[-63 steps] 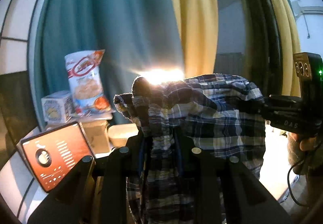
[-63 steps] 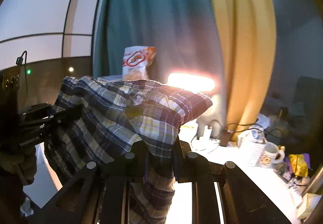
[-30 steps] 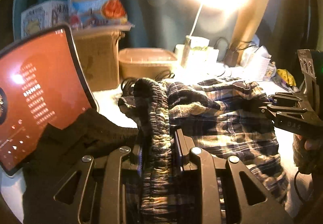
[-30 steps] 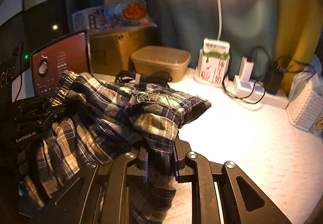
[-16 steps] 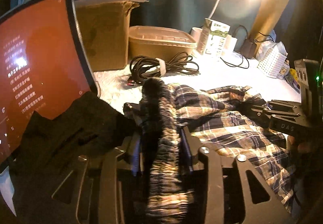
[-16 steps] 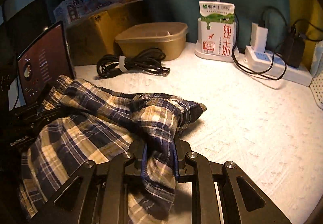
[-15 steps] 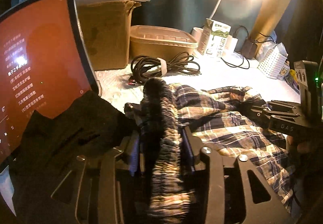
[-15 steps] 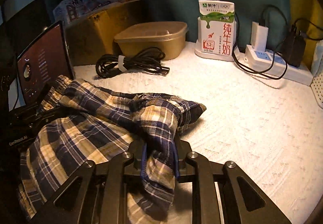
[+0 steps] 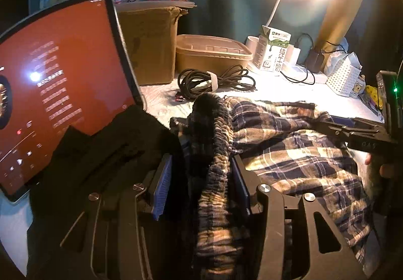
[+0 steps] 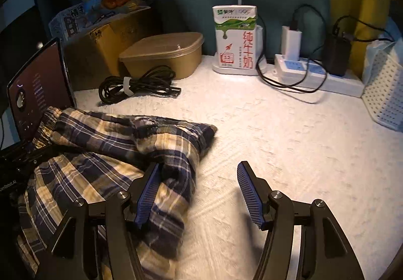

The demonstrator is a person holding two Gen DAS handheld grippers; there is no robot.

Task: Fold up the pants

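A cable (image 10: 136, 87) and tub (image 10: 163, 57) are sitting behind the pants (image 10: 100, 154). Both claws have just been opening: right (image 10: 199, 194) wide, cloth against one pad; left (image 9: 201, 186) parted, waistband lying loose between.

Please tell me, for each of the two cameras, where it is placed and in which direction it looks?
Left wrist view: sits on the left gripper, looking down along its fingers at the gathered waistband of the blue-and-tan plaid pants; its jaws have just been opening.
Right wrist view: sits on the right gripper, looking down at the white textured tabletop; its jaws have just opened, with cloth against one finger only.
Shared: the pants, the green-and-white milk carton, the coiled black cable, and each other's gripper.
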